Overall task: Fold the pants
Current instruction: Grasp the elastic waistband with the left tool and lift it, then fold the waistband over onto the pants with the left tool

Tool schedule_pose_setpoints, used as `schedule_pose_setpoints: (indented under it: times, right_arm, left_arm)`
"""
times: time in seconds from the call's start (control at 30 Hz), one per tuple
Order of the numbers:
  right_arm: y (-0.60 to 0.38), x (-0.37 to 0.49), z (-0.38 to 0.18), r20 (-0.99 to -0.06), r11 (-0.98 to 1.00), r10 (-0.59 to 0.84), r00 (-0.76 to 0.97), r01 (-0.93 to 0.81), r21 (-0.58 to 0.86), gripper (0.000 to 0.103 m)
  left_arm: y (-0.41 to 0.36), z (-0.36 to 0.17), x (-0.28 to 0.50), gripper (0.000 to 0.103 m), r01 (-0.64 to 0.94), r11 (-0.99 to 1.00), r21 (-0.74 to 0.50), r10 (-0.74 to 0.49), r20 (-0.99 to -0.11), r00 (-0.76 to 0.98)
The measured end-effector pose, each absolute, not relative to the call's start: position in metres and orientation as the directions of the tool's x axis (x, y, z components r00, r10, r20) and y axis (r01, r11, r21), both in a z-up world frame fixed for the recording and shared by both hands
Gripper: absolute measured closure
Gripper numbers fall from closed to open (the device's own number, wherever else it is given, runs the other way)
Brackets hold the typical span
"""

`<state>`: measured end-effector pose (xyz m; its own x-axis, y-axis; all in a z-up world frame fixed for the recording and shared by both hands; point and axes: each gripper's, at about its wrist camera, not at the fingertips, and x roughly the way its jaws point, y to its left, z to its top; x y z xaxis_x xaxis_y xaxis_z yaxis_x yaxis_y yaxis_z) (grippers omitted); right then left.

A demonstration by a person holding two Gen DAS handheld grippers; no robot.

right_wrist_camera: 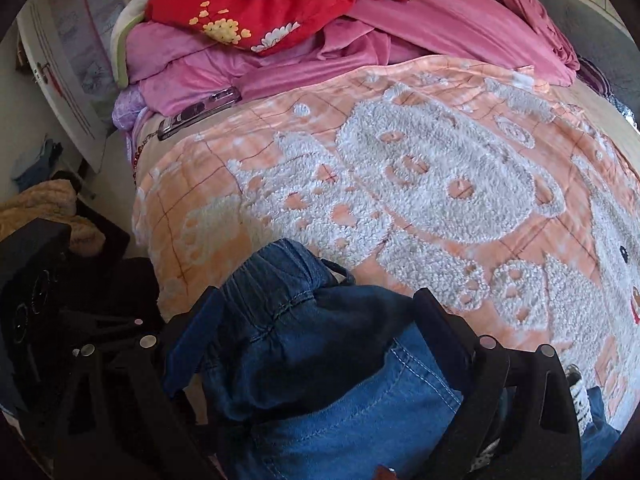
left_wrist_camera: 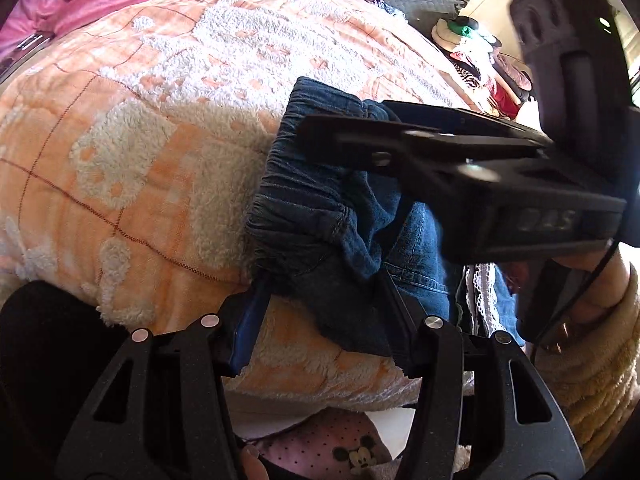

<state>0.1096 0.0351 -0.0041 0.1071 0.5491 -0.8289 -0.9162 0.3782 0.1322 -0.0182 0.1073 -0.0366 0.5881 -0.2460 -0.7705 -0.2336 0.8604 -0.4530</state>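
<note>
Dark blue denim pants (left_wrist_camera: pixel 316 216) with an elastic gathered waistband hang over the near edge of a bed. In the left wrist view my left gripper (left_wrist_camera: pixel 324 292) has the waistband cloth between its fingers and holds it. My right gripper (left_wrist_camera: pixel 320 128) reaches in from the right and grips the waistband higher up. In the right wrist view the pants (right_wrist_camera: pixel 304 344) fill the space between the right gripper's (right_wrist_camera: pixel 316 300) fingers, with the waistband bunched on top. The pant legs drop out of sight below.
An orange and white fleece blanket (right_wrist_camera: pixel 420 184) covers the bed. Pink bedding (right_wrist_camera: pixel 400 32) and a red flowered quilt (right_wrist_camera: pixel 272 4) lie at the far end. A phone (right_wrist_camera: pixel 200 114) rests at the blanket's far left corner. Clutter (left_wrist_camera: pixel 480 52) stands beside the bed.
</note>
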Motion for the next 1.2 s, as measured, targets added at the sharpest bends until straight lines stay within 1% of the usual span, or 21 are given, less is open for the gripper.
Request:
schedule_pose_setpoints:
  times: [0.1,0.17,0.23,0.27,0.33,0.43,0.47,0.53,0.6,0.83,0.87,0.9,0.93,0.97,1.07,1.2]
  right_arm:
    - [0.041,0.117,-0.016,-0.832,0.373,0.553,0.047,-0.906,0.197,0.008]
    - [0.042,0.118,-0.023,-0.833,0.369,0.553,0.029,-0.904,0.214,0.011]
    - [0.04,0.119,-0.025,-0.81,0.342,0.585,-0.028,-0.898,0.278,0.042]
    - [0.038,0.121,-0.025,-0.793,0.33,0.606,-0.062,-0.888,0.321,0.046]
    - [0.033,0.121,-0.021,-0.777,0.325,0.626,-0.062,-0.886,0.332,0.055]
    - [0.018,0.122,-0.014,-0.741,0.318,0.667,-0.072,-0.872,0.372,0.062]
    - [0.012,0.122,-0.01,-0.726,0.312,0.684,-0.078,-0.867,0.388,0.063]
    - [0.001,0.122,-0.003,-0.696,0.305,0.713,-0.084,-0.857,0.416,0.064]
    - [-0.011,0.122,0.005,-0.668,0.299,0.739,-0.084,-0.848,0.438,0.064]
    - [-0.052,0.12,0.028,-0.604,0.289,0.795,-0.06,-0.838,0.464,0.065]
    - [-0.057,0.12,0.031,-0.596,0.289,0.801,-0.055,-0.836,0.467,0.065]
    - [-0.063,0.121,0.033,-0.588,0.29,0.807,-0.049,-0.834,0.469,0.065]
    - [-0.069,0.121,0.035,-0.583,0.293,0.811,-0.042,-0.834,0.468,0.064]
    - [-0.075,0.121,0.037,-0.58,0.298,0.814,-0.031,-0.834,0.464,0.065]
    - [-0.095,0.125,0.041,-0.557,0.307,0.831,-0.012,-0.824,0.476,0.064]
    - [-0.124,0.131,0.044,-0.539,0.337,0.842,0.03,-0.808,0.482,0.065]
  left_arm:
    - [0.108,-0.037,-0.016,0.057,-0.236,0.86,-0.453,-0.246,-0.773,0.585]
    - [0.108,-0.037,-0.016,0.057,-0.238,0.859,-0.453,-0.247,-0.774,0.583]
    - [0.108,-0.037,-0.014,0.057,-0.241,0.858,-0.453,-0.246,-0.775,0.582]
    - [0.108,-0.037,-0.013,0.057,-0.243,0.857,-0.454,-0.246,-0.776,0.581]
    - [0.108,-0.036,-0.013,0.057,-0.244,0.859,-0.449,-0.242,-0.778,0.58]
    - [0.106,-0.034,-0.013,0.057,-0.249,0.862,-0.441,-0.233,-0.781,0.579]
    - [0.105,-0.033,-0.013,0.056,-0.252,0.862,-0.441,-0.23,-0.782,0.579]
    - [0.103,-0.03,-0.013,0.05,-0.261,0.859,-0.44,-0.225,-0.783,0.58]
    - [0.1,-0.027,-0.014,0.041,-0.265,0.863,-0.43,-0.211,-0.784,0.584]
    - [0.085,-0.021,-0.011,0.041,-0.258,0.857,-0.446,-0.228,-0.777,0.587]
    - [0.082,-0.019,-0.01,0.044,-0.248,0.855,-0.455,-0.24,-0.772,0.589]
    - [0.078,-0.017,-0.009,0.056,-0.233,0.852,-0.468,-0.257,-0.763,0.593]
    - [0.076,-0.015,-0.008,0.061,-0.218,0.848,-0.483,-0.275,-0.752,0.598]
    - [0.073,-0.014,-0.006,0.063,-0.207,0.847,-0.49,-0.286,-0.747,0.601]
    - [0.059,-0.004,0.0,0.066,-0.17,0.862,-0.478,-0.29,-0.739,0.608]
    - [0.043,0.006,0.007,0.066,-0.124,0.868,-0.481,-0.314,-0.725,0.613]
